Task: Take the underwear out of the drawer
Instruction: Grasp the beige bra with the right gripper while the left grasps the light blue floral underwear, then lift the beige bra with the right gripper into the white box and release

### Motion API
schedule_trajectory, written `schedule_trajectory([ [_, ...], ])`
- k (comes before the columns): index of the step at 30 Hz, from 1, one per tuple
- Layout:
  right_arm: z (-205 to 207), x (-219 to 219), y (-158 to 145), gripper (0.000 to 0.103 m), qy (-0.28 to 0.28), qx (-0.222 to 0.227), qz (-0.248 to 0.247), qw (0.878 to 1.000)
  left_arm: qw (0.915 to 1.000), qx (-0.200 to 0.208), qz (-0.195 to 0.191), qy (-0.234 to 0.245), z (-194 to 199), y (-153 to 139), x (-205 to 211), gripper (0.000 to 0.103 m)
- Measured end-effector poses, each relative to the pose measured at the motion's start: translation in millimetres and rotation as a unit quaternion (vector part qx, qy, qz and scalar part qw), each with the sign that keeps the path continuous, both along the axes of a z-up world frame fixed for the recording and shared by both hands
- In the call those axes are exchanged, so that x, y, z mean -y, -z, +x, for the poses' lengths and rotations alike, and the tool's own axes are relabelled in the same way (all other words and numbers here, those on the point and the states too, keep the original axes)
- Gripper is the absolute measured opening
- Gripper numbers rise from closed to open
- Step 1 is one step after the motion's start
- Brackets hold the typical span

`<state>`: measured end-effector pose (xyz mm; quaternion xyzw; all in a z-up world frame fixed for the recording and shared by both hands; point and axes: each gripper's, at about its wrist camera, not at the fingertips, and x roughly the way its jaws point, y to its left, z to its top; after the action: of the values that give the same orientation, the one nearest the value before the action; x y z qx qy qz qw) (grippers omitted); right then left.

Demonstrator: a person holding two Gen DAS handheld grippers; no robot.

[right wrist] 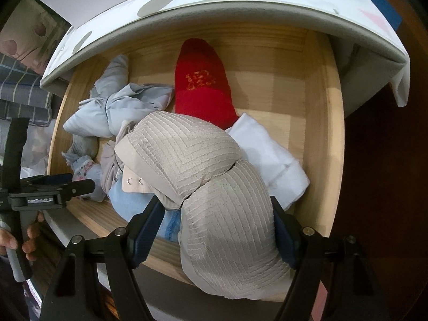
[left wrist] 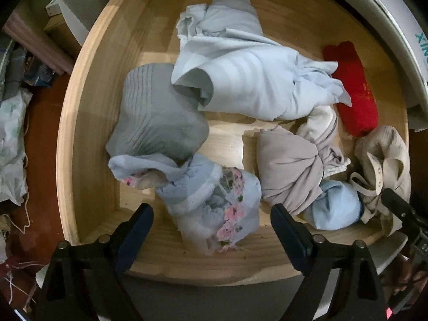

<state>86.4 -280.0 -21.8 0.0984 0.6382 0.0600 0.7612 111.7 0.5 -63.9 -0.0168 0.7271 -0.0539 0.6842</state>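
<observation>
The open wooden drawer point(left wrist: 88, 123) holds several crumpled garments. My left gripper point(left wrist: 211, 222) is open and empty above a pale blue floral underwear point(left wrist: 214, 200) at the drawer's near side. My right gripper point(right wrist: 214, 219) has its fingers on both sides of a beige textured bra point(right wrist: 208, 176), which bulges between them at the drawer's front right. The bra also shows at the right edge of the left wrist view point(left wrist: 382, 160), with the right gripper's tip point(left wrist: 396, 203) beside it. The left gripper shows at the left of the right wrist view point(right wrist: 80, 184).
A grey garment point(left wrist: 155, 115), a large pale blue garment point(left wrist: 240, 72), a red sock point(left wrist: 353, 88), a taupe garment point(left wrist: 289, 165) and a light blue piece point(left wrist: 334, 206) lie in the drawer. A white cloth point(right wrist: 270, 155) lies beside the bra. A cabinet top point(right wrist: 240, 8) overhangs the drawer's back.
</observation>
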Motion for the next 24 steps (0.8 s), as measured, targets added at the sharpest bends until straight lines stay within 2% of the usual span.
schedule_trajectory([
  [1,0,0,0,0.074,0.001,0.000,0.001,1.000,1.0000,0.001,0.006,0.003,1,1,2,0.082],
  [3,1,-1,1,0.074,0.002,0.000,0.002,1.000,0.9998,-0.002,0.017,0.007,1,4,6,0.061],
  [5,1,-3,2,0.074,0.004,0.000,0.003,1.000,0.9998,-0.003,0.020,0.008,0,6,9,0.055],
  [6,1,-3,2,0.074,0.004,0.000,0.003,1.000,0.9996,-0.002,0.025,0.012,0,7,11,0.046],
  [9,1,-2,2,0.074,0.004,0.000,0.004,1.000,0.9999,0.002,0.009,0.013,0,6,13,0.029],
  [14,1,-2,1,0.074,0.006,0.000,0.006,1.000,0.9995,0.021,-0.001,0.022,-6,-3,12,0.023],
  [24,-1,-6,-2,0.074,0.006,0.010,-0.008,1.000,0.9974,0.063,-0.018,0.030,-23,-40,-10,0.023],
])
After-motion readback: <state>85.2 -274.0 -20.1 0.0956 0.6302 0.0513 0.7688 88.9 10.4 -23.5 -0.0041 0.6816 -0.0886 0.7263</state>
